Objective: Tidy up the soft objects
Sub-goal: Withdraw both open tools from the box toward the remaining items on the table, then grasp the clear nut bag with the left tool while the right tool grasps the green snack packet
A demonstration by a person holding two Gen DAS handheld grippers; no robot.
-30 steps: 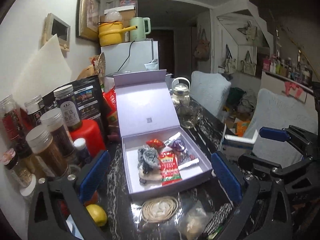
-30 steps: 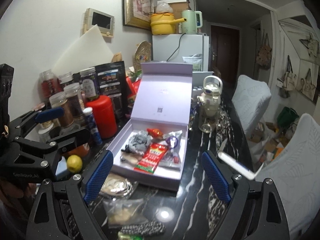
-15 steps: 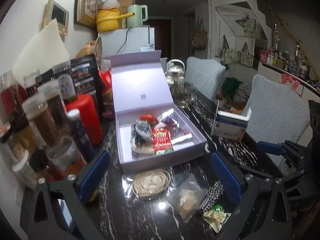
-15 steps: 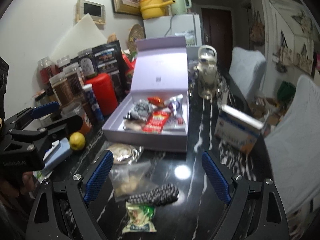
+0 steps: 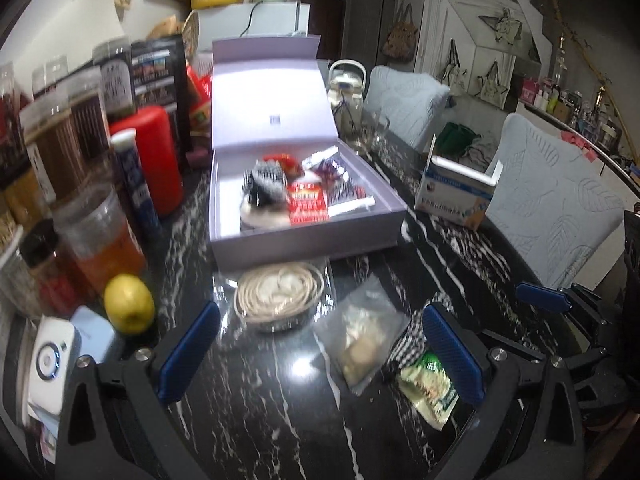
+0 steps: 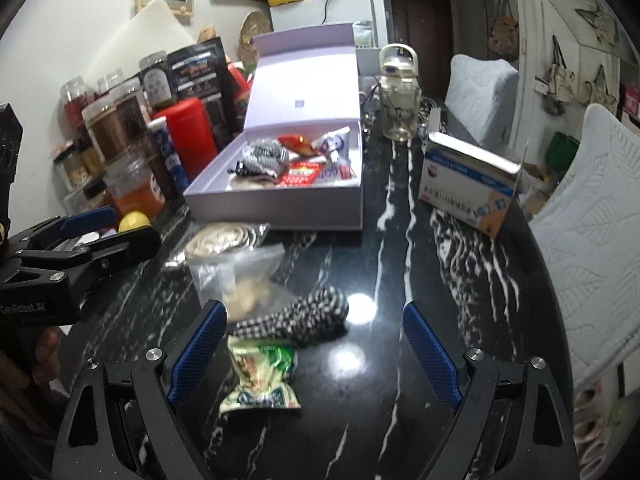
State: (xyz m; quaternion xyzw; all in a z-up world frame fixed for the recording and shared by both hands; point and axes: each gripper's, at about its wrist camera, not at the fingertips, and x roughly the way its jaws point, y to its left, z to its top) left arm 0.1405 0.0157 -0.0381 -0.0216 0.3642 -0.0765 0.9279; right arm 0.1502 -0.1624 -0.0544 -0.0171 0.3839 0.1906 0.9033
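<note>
An open lavender box point(image 5: 304, 236) with its lid raised holds a checked cloth, red packets and other small wrappers. On the black marble table in front of it lie a coiled cream cord in clear wrap point(image 5: 280, 296), a clear bag of beige stuff point(image 5: 360, 340), a black-and-white checked cloth point(image 6: 304, 314) and a green snack packet point(image 6: 260, 376). My left gripper point(image 5: 320, 354) hangs open above the cord and the clear bag. My right gripper point(image 6: 314, 352) is open above the green packet and the checked cloth, touching neither. Each gripper shows at the edge of the other's view.
Jars, a red canister point(image 5: 156, 160) and a yellow lemon point(image 5: 129, 308) crowd the table's left side. A blue-and-white carton point(image 6: 468, 188) stands right of the box, and a glass kettle point(image 6: 398, 92) stands behind it. Covered chairs point(image 6: 592, 208) line the right edge.
Both grippers have sunk toward the table and tipped downward. The loose items in front of the box now fill the lower views. Both pairs of jaws stayed wide apart.
</note>
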